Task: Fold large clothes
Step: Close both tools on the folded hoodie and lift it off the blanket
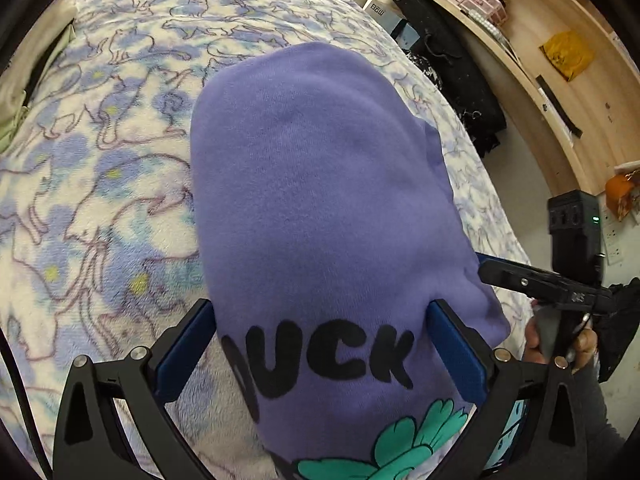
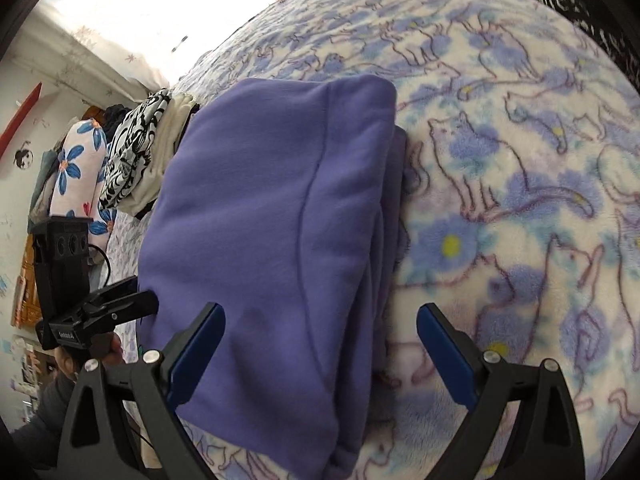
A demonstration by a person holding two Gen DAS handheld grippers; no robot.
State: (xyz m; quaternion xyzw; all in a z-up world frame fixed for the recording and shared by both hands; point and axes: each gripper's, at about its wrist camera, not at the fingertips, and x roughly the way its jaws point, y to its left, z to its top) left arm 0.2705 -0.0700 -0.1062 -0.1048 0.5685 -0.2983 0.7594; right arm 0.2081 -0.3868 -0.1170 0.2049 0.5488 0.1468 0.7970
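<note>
A purple sweatshirt [image 1: 320, 184] with black letters and a green print lies folded into a thick stack on the cat-print blanket [image 1: 100, 200]. My left gripper [image 1: 320, 320] is open, its blue pads on either side of the sweatshirt's near end. In the right wrist view the sweatshirt [image 2: 272, 220] shows as a layered bundle. My right gripper [image 2: 320, 320] is open over its near right edge, left pad above the cloth, right pad above the blanket [image 2: 520, 200]. Each gripper shows in the other view, the right one [image 1: 532, 280] and the left one [image 2: 100, 312], beside the bundle.
Folded clothes [image 2: 132, 156], floral and black-and-white, are stacked at the bed's far edge behind the sweatshirt. A wooden shelf [image 1: 540, 64] with boxes stands right of the bed, dark bags [image 1: 452, 76] on the floor beside it. A pale garment [image 1: 24, 92] lies at the left.
</note>
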